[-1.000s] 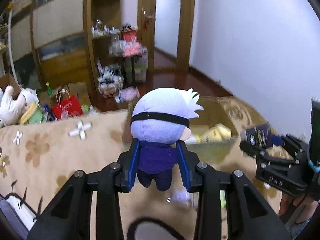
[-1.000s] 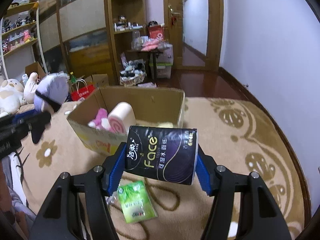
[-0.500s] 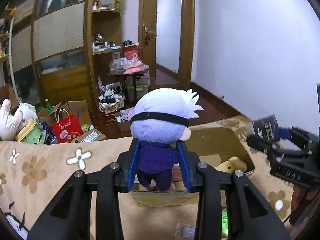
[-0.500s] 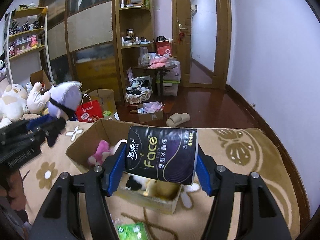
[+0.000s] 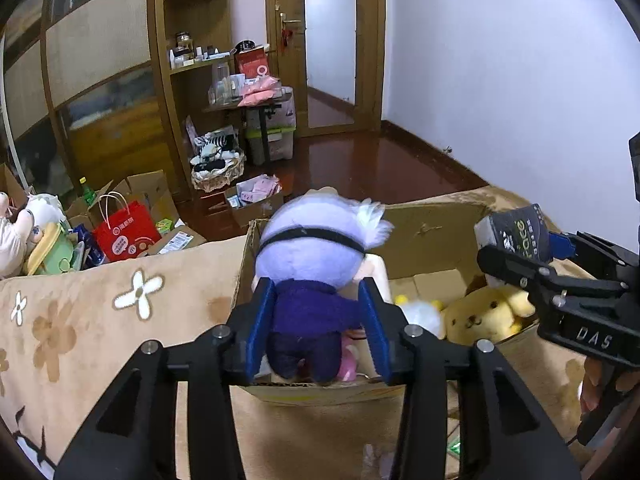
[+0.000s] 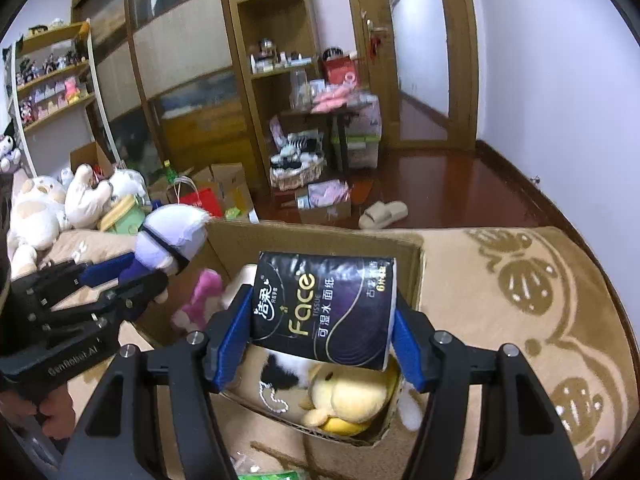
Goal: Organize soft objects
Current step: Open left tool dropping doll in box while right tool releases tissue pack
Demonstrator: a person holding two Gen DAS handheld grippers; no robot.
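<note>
The cardboard box (image 6: 416, 264) on the brown patterned bed cover (image 6: 520, 320) already holds several soft things: a yellow plush dog (image 6: 352, 400), a pink plush toy (image 6: 204, 292) and a black-and-white plush (image 6: 284, 368). So the sorting seems well advanced, but two things are not yet inside. On the near side of the box a green packet (image 6: 264, 474) lies on the cover, and large plush toys (image 6: 36, 208) sit at the far left, so some work may remain.

The left gripper (image 5: 316, 324) points forward and down over the near left part of the box. Between its blue pads is the purple-clothed plush doll (image 5: 312, 264) with pale lilac hair and a black blindfold. Its jaws are opening now, and the pads appear to rest only lightly on the doll's body, so the release seems to begin.

The right gripper (image 6: 320, 340) also tilts down, over the near right part of the box. It is clamped on a black tissue pack (image 6: 324, 312), which hangs above the yellow dog.
</note>
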